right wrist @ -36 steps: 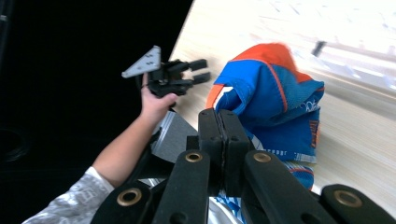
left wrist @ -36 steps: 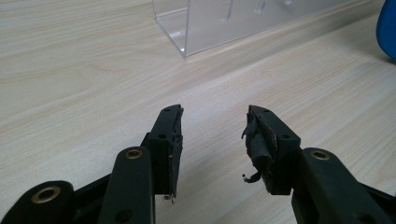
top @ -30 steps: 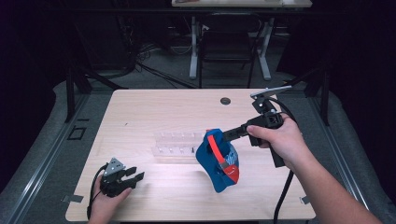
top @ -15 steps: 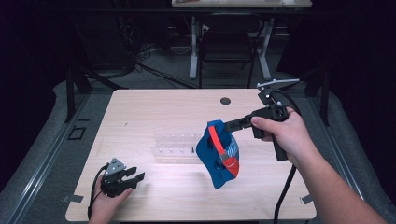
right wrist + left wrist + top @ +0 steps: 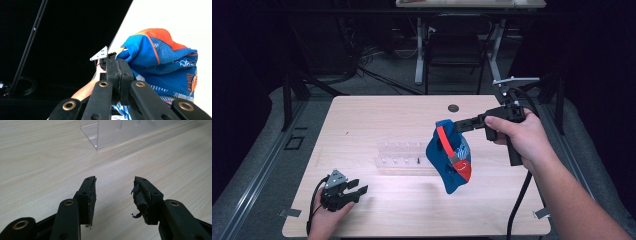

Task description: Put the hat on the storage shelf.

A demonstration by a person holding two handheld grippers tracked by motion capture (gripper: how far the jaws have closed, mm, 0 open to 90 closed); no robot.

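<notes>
- Bag (image 5: 449,157): it is blue with a red strap, and it hangs in the air over the right part of the table (image 5: 377,117). Its bottom is close to the wood, and I cannot tell if it touches.
- Right gripper (image 5: 458,125): its jaws are pinched tight on the top edge of the bag. In the right gripper view the two black jaws press together on the blue cloth (image 5: 140,47).
- Left gripper (image 5: 357,190): it sits low at the near left of the table. Its jaws have just been opening. They stand apart with nothing between them, and bare wood shows in the gap in the left gripper view.
- Clear rack (image 5: 404,156): it stands in the middle of the table, just left of the bag.
- Done so far, I think: the bag is grabbed and lifted.
- Left to do, I think: put the bag where it belongs. The rack could be that spot, but I cannot tell. The left gripper is free to help.
</notes>
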